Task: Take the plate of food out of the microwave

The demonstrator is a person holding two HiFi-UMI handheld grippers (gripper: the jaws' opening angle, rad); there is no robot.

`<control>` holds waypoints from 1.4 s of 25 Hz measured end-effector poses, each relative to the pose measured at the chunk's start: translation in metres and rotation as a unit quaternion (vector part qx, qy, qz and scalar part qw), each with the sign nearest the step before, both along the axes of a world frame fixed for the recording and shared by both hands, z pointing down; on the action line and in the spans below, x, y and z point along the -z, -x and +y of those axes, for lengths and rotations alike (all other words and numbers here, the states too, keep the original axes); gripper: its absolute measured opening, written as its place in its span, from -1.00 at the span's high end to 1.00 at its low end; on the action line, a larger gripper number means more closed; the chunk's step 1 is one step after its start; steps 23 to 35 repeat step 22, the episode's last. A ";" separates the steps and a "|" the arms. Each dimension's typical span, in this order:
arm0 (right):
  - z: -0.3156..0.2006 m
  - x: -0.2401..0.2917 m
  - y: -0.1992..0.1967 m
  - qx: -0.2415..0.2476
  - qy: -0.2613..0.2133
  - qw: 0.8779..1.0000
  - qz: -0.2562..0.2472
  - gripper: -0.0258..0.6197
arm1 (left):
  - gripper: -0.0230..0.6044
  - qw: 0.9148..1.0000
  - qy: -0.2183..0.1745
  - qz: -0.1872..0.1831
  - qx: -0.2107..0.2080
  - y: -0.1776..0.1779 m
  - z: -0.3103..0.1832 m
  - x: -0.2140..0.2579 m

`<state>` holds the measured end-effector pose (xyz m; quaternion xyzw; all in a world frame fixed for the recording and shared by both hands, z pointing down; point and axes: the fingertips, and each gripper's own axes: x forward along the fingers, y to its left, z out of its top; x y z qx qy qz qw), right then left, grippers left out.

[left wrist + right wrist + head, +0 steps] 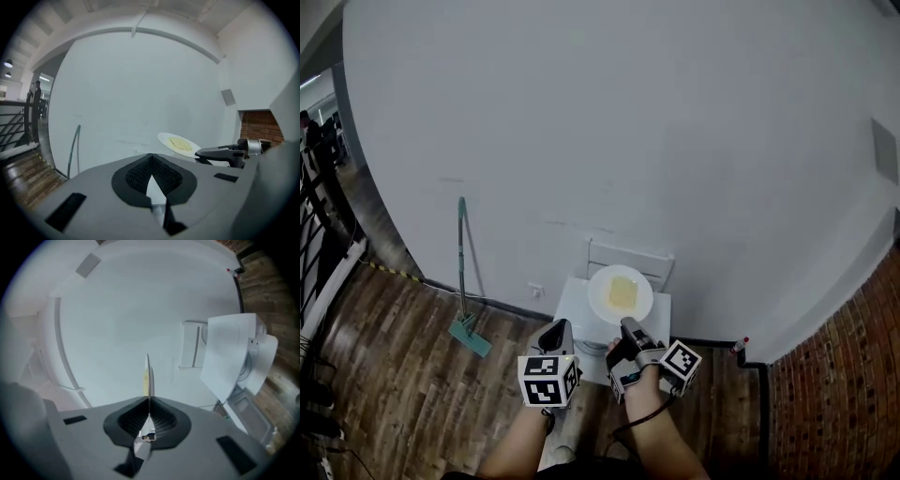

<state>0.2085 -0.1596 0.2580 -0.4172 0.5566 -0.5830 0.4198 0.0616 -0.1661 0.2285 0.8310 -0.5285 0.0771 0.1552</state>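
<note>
A white plate [621,293] with a flat yellow piece of food on it hangs above the white microwave [574,317] by the wall. My right gripper [630,330] is shut on the plate's near rim. In the right gripper view the plate [148,375] shows edge-on, pinched between the jaws of the right gripper [148,401]. My left gripper [558,330] is shut on nothing, just left of the plate and apart from it. The left gripper view has its own shut left gripper [151,158] in front, with the plate [178,143] and the right gripper's fingers [220,152] to the right.
A teal mop [464,281] leans on the white wall left of the microwave. A small red-capped object [739,345] sits at the wall's foot on the right, beside a brick surface [834,375]. A dark railing [319,225] stands far left on the wooden floor [394,356].
</note>
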 end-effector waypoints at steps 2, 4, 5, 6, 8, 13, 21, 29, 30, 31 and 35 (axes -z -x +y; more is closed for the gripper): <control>-0.005 0.018 0.003 0.006 -0.008 1.000 -0.002 0.84 | 0.96 1.000 -0.018 -0.010 0.001 -0.003 0.000 0.020; -0.012 0.029 0.004 0.008 -0.011 1.000 -0.008 0.84 | 0.96 1.000 -0.030 -0.009 -0.002 -0.008 -0.003 0.037; -0.015 0.033 0.005 0.009 -0.010 1.000 -0.012 0.84 | 0.96 0.999 -0.034 -0.009 -0.005 -0.010 -0.004 0.043; -0.016 0.034 0.005 0.009 -0.007 1.000 -0.013 0.84 | 0.96 0.999 -0.037 -0.010 -0.006 -0.011 -0.004 0.047; -0.018 0.036 0.005 0.008 -0.001 1.000 -0.011 0.84 | 0.96 0.999 -0.041 -0.012 -0.008 -0.014 -0.004 0.051; -0.025 0.043 -0.006 -0.003 0.009 1.000 0.000 0.84 | 0.96 0.999 -0.039 -0.010 -0.017 -0.027 -0.010 0.050; -0.036 0.040 -0.018 -0.007 0.011 1.000 0.003 0.84 | 0.96 0.999 -0.039 -0.001 -0.025 -0.038 -0.022 0.051; -0.037 0.040 -0.018 -0.007 0.011 1.000 0.004 0.84 | 0.96 0.999 -0.039 0.001 -0.026 -0.038 -0.023 0.051; -0.037 0.040 -0.018 -0.007 0.011 1.000 0.004 0.84 | 0.96 0.999 -0.039 0.001 -0.026 -0.038 -0.023 0.051; -0.037 0.040 -0.018 -0.007 0.011 1.000 0.004 0.84 | 0.96 0.999 -0.039 0.001 -0.026 -0.038 -0.023 0.051; -0.037 0.040 -0.018 -0.007 0.011 1.000 0.004 0.84 | 0.96 0.999 -0.039 0.001 -0.026 -0.038 -0.023 0.051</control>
